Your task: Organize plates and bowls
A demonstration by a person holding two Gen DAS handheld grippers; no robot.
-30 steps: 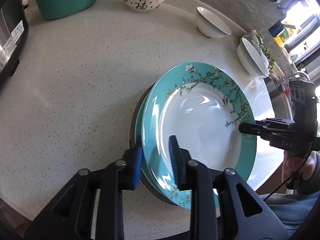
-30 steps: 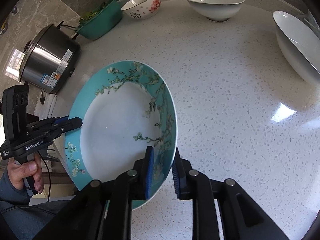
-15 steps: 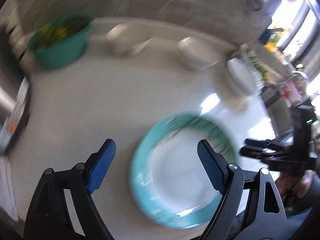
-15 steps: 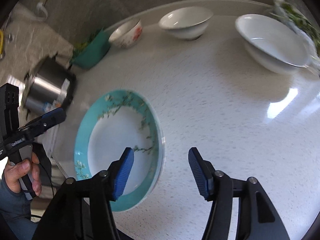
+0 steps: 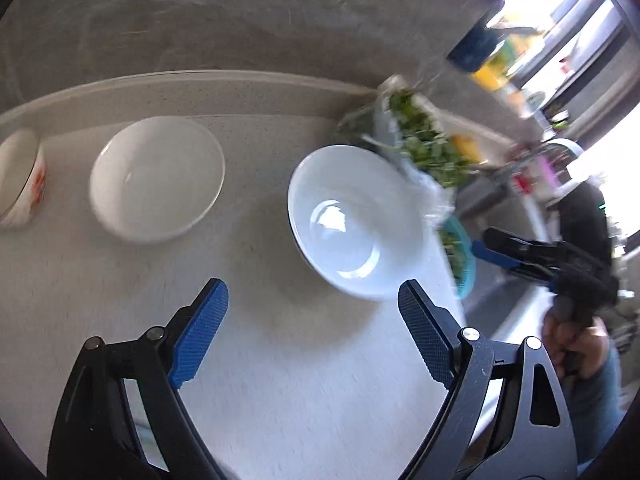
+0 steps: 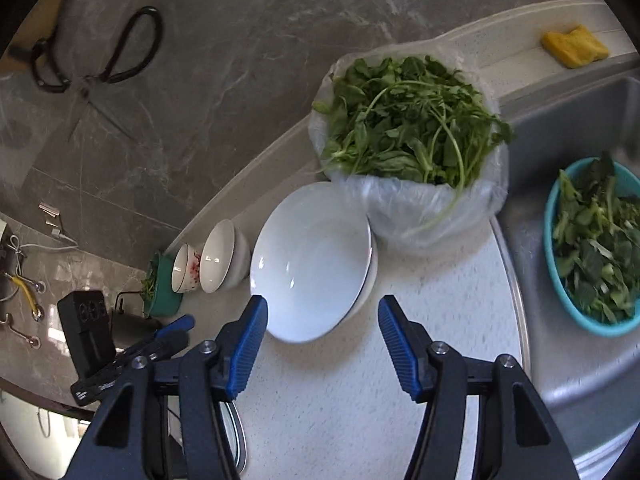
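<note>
A wide white bowl (image 5: 352, 220) (image 6: 312, 260) stands on the speckled counter (image 5: 300, 380) beside a bag of greens. Left of it sit a smaller white bowl (image 5: 156, 178) (image 6: 222, 256) and a red-patterned bowl (image 5: 20, 180) (image 6: 186, 268). My left gripper (image 5: 314, 320) hovers just in front of the wide bowl, its jaws opening, with nothing between them. My right gripper (image 6: 322, 340) is open and empty at that bowl's near rim. Each gripper shows in the other's view: the right gripper (image 5: 484, 240) is held by a hand (image 5: 576, 340), and the left gripper (image 6: 180, 330) is at the lower left.
A plastic bag of leafy greens (image 6: 408, 140) touches the wide bowl's far side. To the right is a steel sink (image 6: 560, 152) holding a teal colander (image 6: 560, 280) of greens. A yellow sponge (image 6: 574, 46) lies on the ledge. A teal basin (image 6: 160, 300) stands far left.
Both grippers let go of the teal floral plate, opened wide and swung right along the counter. The plate has left view; the wide white bowl now lies ahead of both.
</note>
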